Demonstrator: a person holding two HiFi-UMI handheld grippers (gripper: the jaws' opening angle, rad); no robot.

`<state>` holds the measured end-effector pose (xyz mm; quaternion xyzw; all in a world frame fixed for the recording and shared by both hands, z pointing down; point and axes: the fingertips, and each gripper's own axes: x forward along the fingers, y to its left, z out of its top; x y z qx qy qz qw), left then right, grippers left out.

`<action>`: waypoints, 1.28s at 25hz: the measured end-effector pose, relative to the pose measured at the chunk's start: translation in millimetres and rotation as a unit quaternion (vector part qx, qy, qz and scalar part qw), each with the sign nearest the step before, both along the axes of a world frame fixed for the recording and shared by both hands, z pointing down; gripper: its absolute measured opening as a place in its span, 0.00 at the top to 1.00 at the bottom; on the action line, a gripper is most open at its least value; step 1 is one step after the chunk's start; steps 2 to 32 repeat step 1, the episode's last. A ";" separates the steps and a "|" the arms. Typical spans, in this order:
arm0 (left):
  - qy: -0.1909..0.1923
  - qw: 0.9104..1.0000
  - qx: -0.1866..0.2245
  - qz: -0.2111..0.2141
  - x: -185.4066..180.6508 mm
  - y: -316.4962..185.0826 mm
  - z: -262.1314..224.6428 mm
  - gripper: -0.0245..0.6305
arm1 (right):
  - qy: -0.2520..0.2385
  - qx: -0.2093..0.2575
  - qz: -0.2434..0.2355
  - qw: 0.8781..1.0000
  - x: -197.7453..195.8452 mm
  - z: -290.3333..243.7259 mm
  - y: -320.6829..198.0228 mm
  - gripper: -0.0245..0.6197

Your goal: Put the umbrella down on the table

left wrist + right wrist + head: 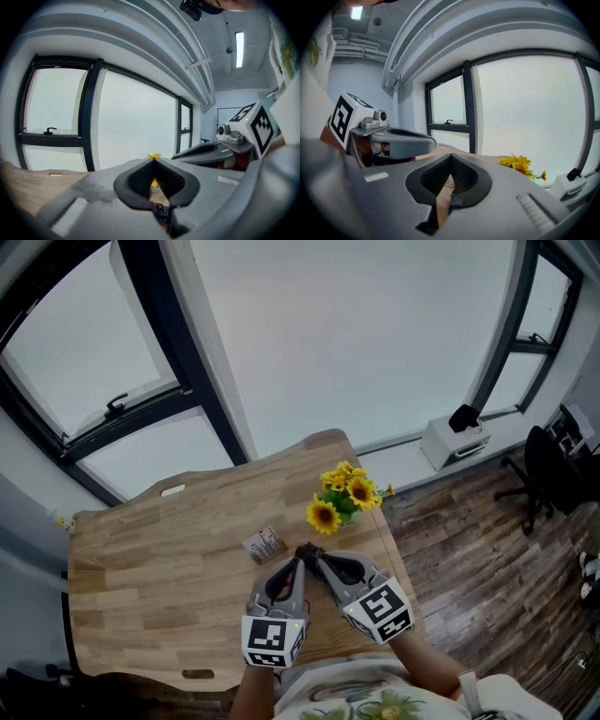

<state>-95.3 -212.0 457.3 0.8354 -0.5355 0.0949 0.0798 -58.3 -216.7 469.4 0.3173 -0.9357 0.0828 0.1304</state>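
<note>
Umbrella: no view shows it plainly, so I cannot tell where the umbrella is.

In the head view, the left gripper point(300, 559) and right gripper point(320, 560) meet tip to tip in a V over the near right part of the table point(141, 559), with a small dark thing point(307, 550) at the meeting point. Sunflowers point(342, 495) stand just beyond the tips and a small box point(263, 545) lies just to their left. Bare wood stretches wide to the left. The table's right edge and the floor point(487, 559) are near.

The left gripper view adds what the head view hides: this claw's tips are pressed together, and a dark patterned scrap point(161, 213) sits low in the slit behind them. I cannot tell what it is. A yellow bloom peeps through the gap, and the other claw lies close on the right.

In the right gripper view, this claw is likewise pressed together with nothing pinched. The striped box and wood show through its slit.
</note>
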 end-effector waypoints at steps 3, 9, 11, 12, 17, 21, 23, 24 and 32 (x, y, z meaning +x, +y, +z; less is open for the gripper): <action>-0.001 1.000 0.000 0.001 0.1 1.1 -0.4 0.96 | 0.001 0.000 -0.001 1.000 -0.3 -0.3 1.3 0.96; -0.001 1.000 0.000 0.001 0.1 1.1 -0.4 0.96 | 0.001 0.000 -0.001 1.000 -0.3 -0.3 1.3 0.96; -0.001 1.000 0.000 0.001 0.1 1.1 -0.4 0.96 | 0.001 0.000 -0.001 1.000 -0.3 -0.3 1.3 0.96; -0.001 1.000 0.000 0.001 0.1 1.1 -0.4 0.96 | 0.001 0.000 -0.001 1.000 -0.3 -0.3 1.3 0.96; -0.001 1.000 0.000 0.001 0.1 1.1 -0.4 0.96 | 0.001 0.000 -0.001 1.000 -0.3 -0.3 1.3 0.96; -0.001 1.000 0.000 0.001 0.1 1.1 -0.4 0.96 | 0.001 0.000 -0.001 1.000 -0.3 -0.3 1.3 0.96; -0.001 1.000 0.000 0.001 0.1 1.1 -0.4 0.96 | 0.001 0.000 -0.001 1.000 -0.3 -0.3 1.3 0.96; -0.001 1.000 0.000 0.001 0.1 1.1 -0.4 0.96 | 0.001 0.000 -0.001 1.000 -0.3 -0.3 1.3 0.96; -0.001 1.000 0.000 0.001 0.1 1.1 -0.4 0.96 | 0.001 0.000 -0.001 1.000 -0.3 -0.3 1.3 0.96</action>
